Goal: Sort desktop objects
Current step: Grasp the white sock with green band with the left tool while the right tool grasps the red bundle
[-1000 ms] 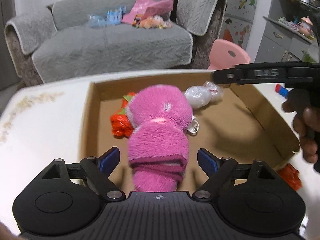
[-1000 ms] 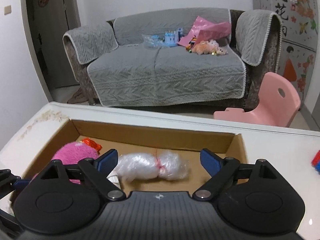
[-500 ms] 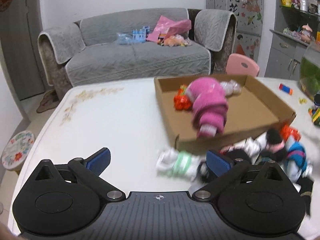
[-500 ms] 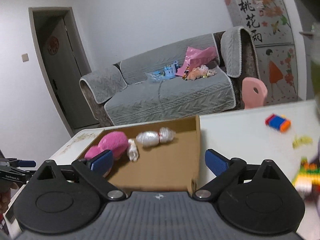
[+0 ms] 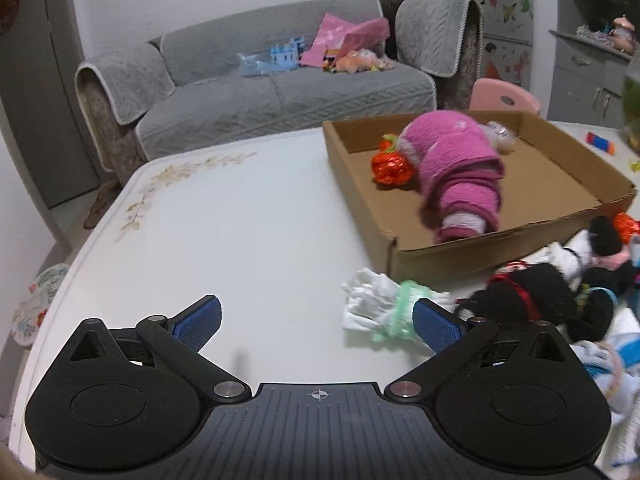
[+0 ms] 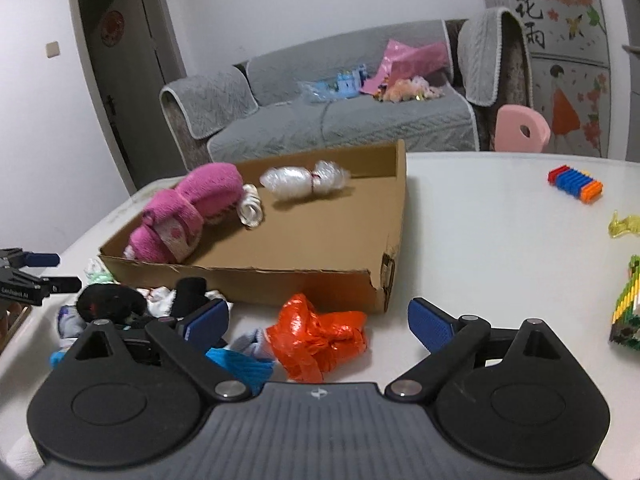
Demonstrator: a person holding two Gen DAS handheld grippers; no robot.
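Observation:
A shallow cardboard box [image 5: 436, 258] [image 6: 328, 280] lies on the white table. In it lie pink fluffy socks [image 5: 456, 172] [image 6: 188, 216], a red foil bundle [image 5: 390, 166] and a clear plastic bundle [image 6: 304, 178]. My left gripper [image 5: 316, 324] is open and empty above the table, left of a white and green bundle [image 5: 384, 308]. My right gripper [image 6: 318, 320] is open, with an orange plastic bag [image 6: 316, 338] lying between its fingers on the table. A heap of black, white and blue socks [image 5: 560, 300] [image 6: 132, 308] lies in front of the box.
Coloured building blocks [image 6: 576, 184], a yellow piece [image 6: 624, 224] and a green and yellow block stack [image 6: 628, 312] lie on the table's right side. A grey sofa [image 5: 280, 80] and a pink chair [image 6: 520, 128] stand behind the table.
Both grippers have pulled back from the box, toward the near side of the table. The pink socks, earlier between my left fingers, now lie in the box. The orange bag has come between my right fingers.

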